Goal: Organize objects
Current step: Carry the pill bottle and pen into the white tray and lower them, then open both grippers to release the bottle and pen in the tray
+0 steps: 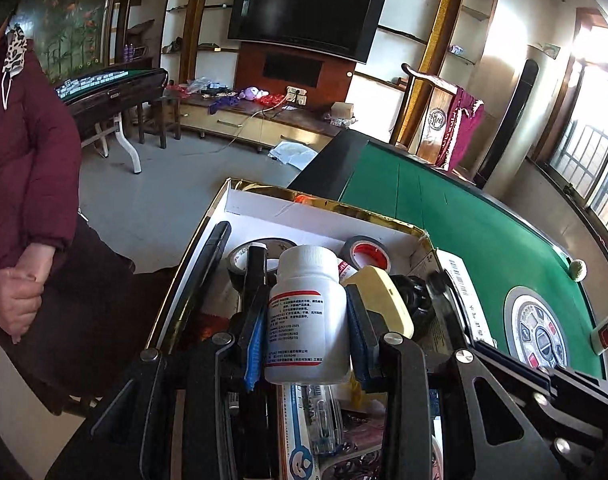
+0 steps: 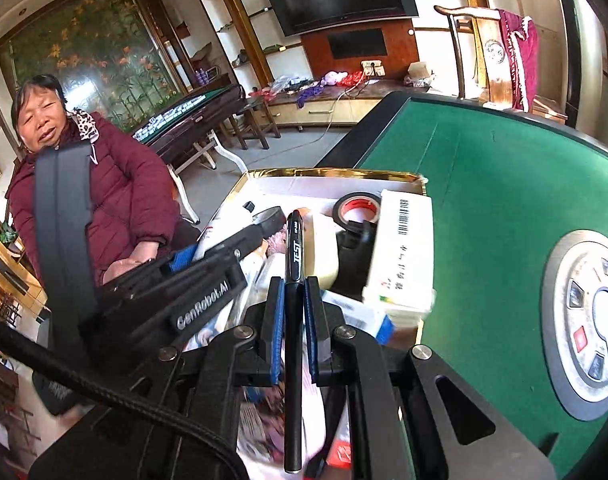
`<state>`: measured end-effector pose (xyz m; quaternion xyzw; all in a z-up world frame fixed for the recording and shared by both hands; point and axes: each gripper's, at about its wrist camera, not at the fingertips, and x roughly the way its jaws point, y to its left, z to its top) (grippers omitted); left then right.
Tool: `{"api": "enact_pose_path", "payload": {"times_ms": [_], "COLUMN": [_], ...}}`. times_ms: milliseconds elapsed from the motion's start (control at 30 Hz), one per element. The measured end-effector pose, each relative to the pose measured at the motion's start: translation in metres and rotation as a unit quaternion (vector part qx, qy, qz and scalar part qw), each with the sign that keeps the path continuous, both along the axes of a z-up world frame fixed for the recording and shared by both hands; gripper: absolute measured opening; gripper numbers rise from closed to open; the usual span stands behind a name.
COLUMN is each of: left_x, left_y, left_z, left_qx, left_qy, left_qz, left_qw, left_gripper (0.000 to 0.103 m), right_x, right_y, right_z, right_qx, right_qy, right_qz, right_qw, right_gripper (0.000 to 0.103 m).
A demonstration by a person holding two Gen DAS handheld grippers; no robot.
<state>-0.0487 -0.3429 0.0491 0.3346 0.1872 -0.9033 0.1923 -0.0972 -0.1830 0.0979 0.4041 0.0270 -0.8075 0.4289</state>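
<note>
Both grippers loaded, held over a full box at the edge of a green table.

Left gripper [image 1: 308,320] clamps a white pill bottle [image 1: 307,312] upright between its blue pads, cap up, above the box [image 1: 240,200]. Right gripper [image 2: 294,320] pinches a black pen [image 2: 293,320] lengthwise along its fingers, tip pointing away; the left gripper [image 2: 224,252] reaches in from the left of that view. Below lie rolls of black tape [image 1: 366,252], a cream oval case [image 1: 378,300] and a white barcoded carton [image 2: 402,248], partly hidden by the tools; nearer items are blurred. Beyond, the green table [image 1: 444,216] with its round centre panel [image 2: 584,320], cut off at the frame. A seated woman [image 2: 96,184] in a maroon coat is on the left.
</note>
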Motion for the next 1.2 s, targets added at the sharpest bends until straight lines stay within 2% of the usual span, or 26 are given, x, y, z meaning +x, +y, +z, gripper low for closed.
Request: {"api": "enact_pose_path", "payload": {"times_ms": [567, 800, 900, 967, 1033, 1100, 1200], "left_x": [0.000, 0.003, 0.007, 0.011, 0.013, 0.016, 0.019], "left_y": [-0.005, -0.010, -0.011, -0.012, -0.010, -0.008, -0.001], "left_z": [-0.007, -0.007, -0.002, 0.001, 0.005, 0.011, 0.020], "left_qx": [0.006, 0.020, 0.028, 0.040, 0.044, 0.047, 0.040], "left_qy": [-0.015, -0.014, 0.000, 0.016, 0.032, 0.049, 0.069], "left_qz": [0.002, 0.009, 0.007, 0.001, -0.001, -0.007, -0.018], "left_qw": [0.9999, 0.9997, 0.9996, 0.9991, 0.9985, 0.9977, 0.9967], "left_gripper": [0.030, 0.035, 0.035, 0.040, 0.045, 0.045, 0.045], "right_x": [-0.044, -0.046, -0.043, -0.040, -0.036, -0.029, -0.018], "right_y": [-0.019, -0.007, 0.008, 0.025, 0.049, 0.077, 0.129], "right_z": [-0.012, -0.001, 0.008, 0.014, 0.018, 0.020, 0.018], "right_qx": [-0.005, -0.015, -0.026, -0.038, -0.052, -0.066, -0.059], "right_qy": [-0.041, -0.032, -0.029, -0.038, -0.047, -0.049, -0.041], "right_qz": [-0.028, -0.030, -0.039, -0.046, -0.055, -0.065, -0.094], "right_qw": [0.999, 0.999, 0.999, 0.997, 0.996, 0.995, 0.993], "right_gripper": [0.009, 0.012, 0.014, 0.021, 0.023, 0.024, 0.031]}}
